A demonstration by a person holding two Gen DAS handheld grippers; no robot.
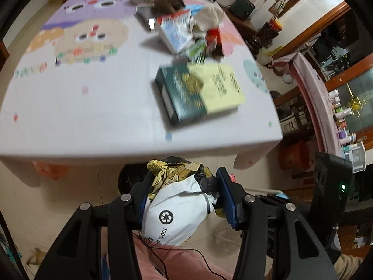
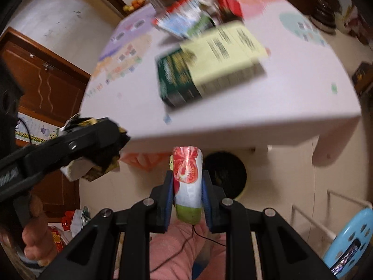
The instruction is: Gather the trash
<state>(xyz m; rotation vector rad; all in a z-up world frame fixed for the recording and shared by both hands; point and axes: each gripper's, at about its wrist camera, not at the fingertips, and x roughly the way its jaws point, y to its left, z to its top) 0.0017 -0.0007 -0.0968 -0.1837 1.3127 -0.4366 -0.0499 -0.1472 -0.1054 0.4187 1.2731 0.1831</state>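
My left gripper (image 1: 184, 186) is shut on a crumpled bundle of bags (image 1: 177, 205), white with a recycling mark, with black and gold plastic on top. It hangs off the table's near edge, above a dark round bin (image 1: 130, 177) on the floor. My right gripper (image 2: 188, 182) is shut on a flattened snack packet (image 2: 187, 177) printed with red tomato slices and a green end. A black-lined bin (image 2: 225, 172) shows just behind it under the table. The left gripper (image 2: 93, 144) with its bundle also shows at the left of the right wrist view.
The white table (image 1: 81, 116) with a pixel cartoon cloth carries a green and yellow box (image 1: 198, 93), a blue and red carton (image 1: 177, 32) and a heap of wrappers (image 1: 205, 23). A blue stool (image 2: 349, 240) stands at the right. Pink trousers (image 1: 177, 261) lie below the grippers.
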